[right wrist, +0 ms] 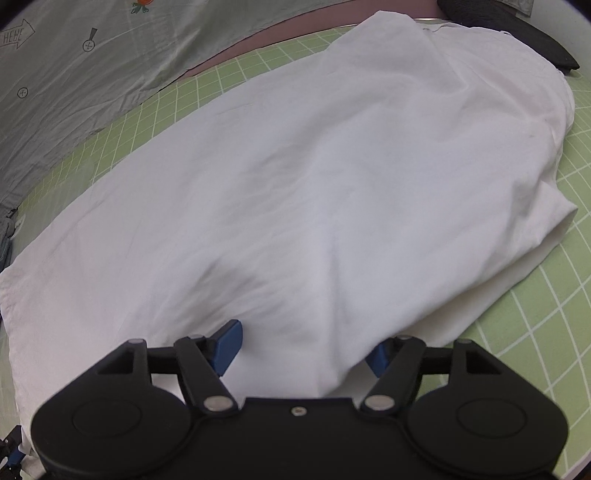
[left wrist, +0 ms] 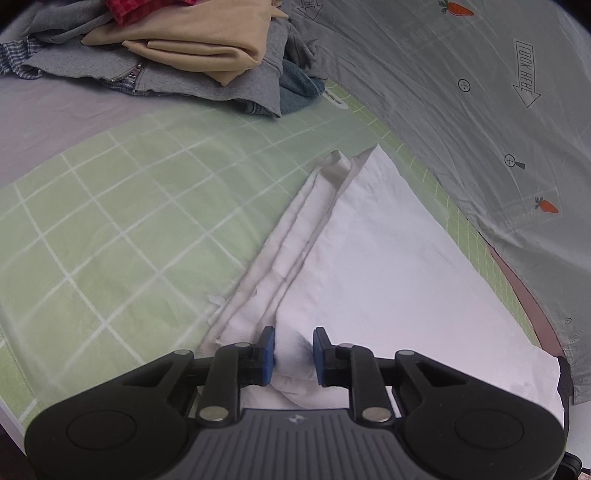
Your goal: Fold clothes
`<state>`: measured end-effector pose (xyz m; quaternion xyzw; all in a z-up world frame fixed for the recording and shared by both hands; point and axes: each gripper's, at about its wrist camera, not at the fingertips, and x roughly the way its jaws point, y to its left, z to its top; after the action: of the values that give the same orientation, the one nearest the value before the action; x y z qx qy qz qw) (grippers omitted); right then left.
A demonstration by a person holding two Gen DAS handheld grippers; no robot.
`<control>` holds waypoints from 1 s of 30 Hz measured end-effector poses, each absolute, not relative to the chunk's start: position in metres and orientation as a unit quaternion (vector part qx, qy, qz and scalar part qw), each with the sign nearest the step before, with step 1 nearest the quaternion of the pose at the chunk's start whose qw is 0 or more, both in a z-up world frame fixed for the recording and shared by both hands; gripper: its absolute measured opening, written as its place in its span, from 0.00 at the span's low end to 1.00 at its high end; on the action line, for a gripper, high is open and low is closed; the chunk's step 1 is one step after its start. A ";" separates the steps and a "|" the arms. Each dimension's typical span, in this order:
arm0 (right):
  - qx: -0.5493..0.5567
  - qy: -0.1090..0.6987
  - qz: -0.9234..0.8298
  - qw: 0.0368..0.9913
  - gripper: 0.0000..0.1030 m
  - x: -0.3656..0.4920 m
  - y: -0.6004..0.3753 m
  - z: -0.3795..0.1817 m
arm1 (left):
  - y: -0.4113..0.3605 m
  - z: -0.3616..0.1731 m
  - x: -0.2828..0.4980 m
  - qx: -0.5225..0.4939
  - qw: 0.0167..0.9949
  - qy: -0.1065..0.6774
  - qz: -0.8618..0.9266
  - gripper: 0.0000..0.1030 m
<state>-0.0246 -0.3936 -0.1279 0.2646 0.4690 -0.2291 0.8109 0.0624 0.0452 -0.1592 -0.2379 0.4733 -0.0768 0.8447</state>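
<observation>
A white garment (left wrist: pixel 388 266) lies folded lengthwise on the green grid mat (left wrist: pixel 110 221). My left gripper (left wrist: pixel 293 356) is shut on a bunched end of the white garment, its blue pads pinching the cloth. In the right wrist view the white garment (right wrist: pixel 314 177) spreads across the mat (right wrist: pixel 546 314). My right gripper (right wrist: pixel 303 350) is open, its jaws wide apart, with a fold of the white cloth lying between them and covering the right pad.
A pile of clothes (left wrist: pixel 177 55), beige, grey, red and blue, sits at the far left of the mat. A grey sheet with carrot prints (left wrist: pixel 480 92) hangs behind the mat; it also shows in the right wrist view (right wrist: pixel 74 74). A dark object (right wrist: pixel 517 33) lies at the far right.
</observation>
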 end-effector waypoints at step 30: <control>0.250 0.459 -0.203 0.828 0.02 -0.052 -0.405 -0.119 | 0.065 -0.129 0.038 -0.216 0.867 0.448 -0.034 0.02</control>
<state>-0.0515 -0.4045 -0.1189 0.2503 0.4586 -0.2034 0.8280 0.0380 0.0649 -0.1286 -0.2160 0.4478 -0.0341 0.8670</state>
